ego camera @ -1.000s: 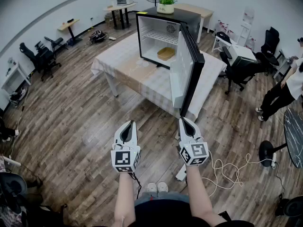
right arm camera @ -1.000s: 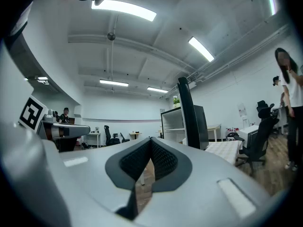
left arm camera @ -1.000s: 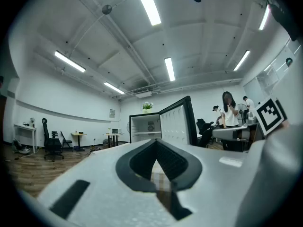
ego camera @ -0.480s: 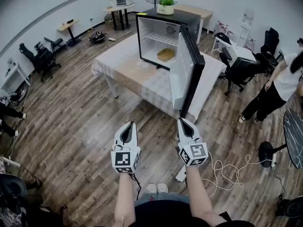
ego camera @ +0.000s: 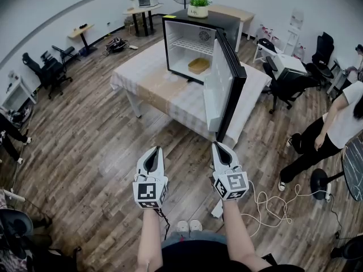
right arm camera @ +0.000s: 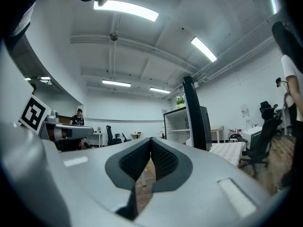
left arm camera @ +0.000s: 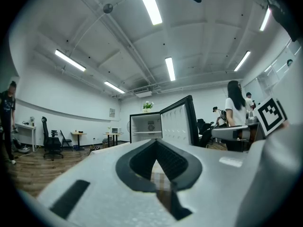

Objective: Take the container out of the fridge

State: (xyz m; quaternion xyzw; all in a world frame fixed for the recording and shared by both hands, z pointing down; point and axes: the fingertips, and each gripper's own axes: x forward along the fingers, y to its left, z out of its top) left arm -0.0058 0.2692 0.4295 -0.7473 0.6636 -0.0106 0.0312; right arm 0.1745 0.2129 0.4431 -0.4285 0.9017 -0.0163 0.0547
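A black mini fridge [ego camera: 187,24] stands on a table with a checked cloth [ego camera: 170,92], its door [ego camera: 227,89] swung wide open toward me. A shallow tan container [ego camera: 198,65] lies on the fridge's white floor. My left gripper [ego camera: 153,150] and right gripper [ego camera: 218,146] hover side by side above the wooden floor, well short of the table, both shut and empty. The fridge [left arm camera: 144,126] also shows in the left gripper view, and its door edge [right arm camera: 193,112] in the right gripper view.
A person [ego camera: 332,132] walks at the right, near office chairs [ego camera: 286,86]. A white cable [ego camera: 272,203] lies on the floor by my right arm. More chairs [ego camera: 48,69] and small desks line the far left wall. A potted plant [ego camera: 199,4] sits on the fridge.
The person at the right has walked closer and lower in the head view. Both grippers have barely moved.
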